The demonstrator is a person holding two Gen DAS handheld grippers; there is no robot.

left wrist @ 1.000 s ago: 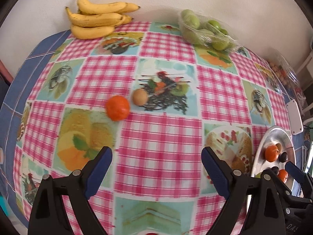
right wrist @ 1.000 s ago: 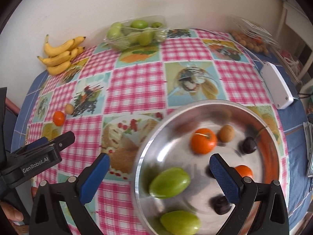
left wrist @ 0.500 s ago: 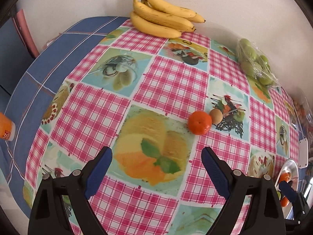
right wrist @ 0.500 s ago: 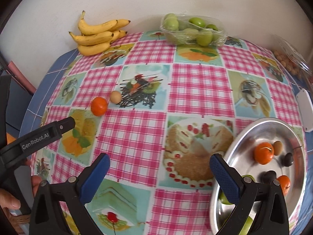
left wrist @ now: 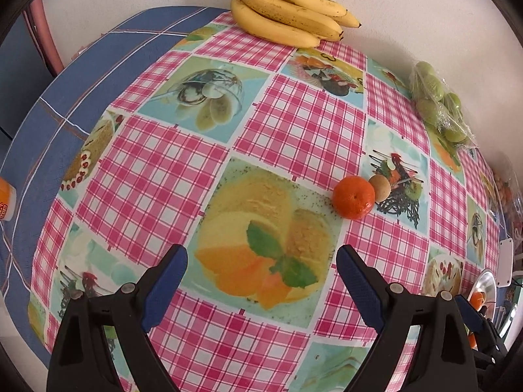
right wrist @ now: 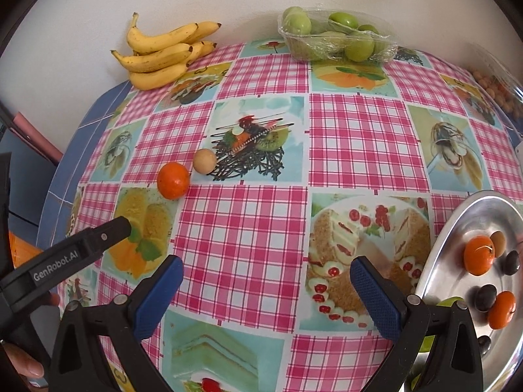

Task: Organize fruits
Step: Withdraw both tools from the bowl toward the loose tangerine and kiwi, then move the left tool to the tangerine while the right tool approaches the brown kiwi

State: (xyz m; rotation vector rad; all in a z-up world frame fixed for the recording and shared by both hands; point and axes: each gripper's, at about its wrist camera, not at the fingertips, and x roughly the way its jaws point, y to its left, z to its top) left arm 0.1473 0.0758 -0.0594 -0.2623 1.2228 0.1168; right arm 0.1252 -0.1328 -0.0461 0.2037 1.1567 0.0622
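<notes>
An orange tangerine and a small tan round fruit lie touching on the checked tablecloth; both also show in the right wrist view, the tangerine and the tan fruit. My left gripper is open and empty, below and left of the tangerine. My right gripper is open and empty over the cloth. A metal bowl at the right holds tangerines, dark plums and green fruit.
A bunch of bananas lies at the back by the wall. A clear tray of green fruit stands at the back right. A bag of small brown fruit lies at the far right. The left gripper's finger shows at left.
Both grippers have swung left and back from the bowl. The tangerine and tan fruit are now nearer my left gripper. The bowl has slid to the right edge of the right wrist view.
</notes>
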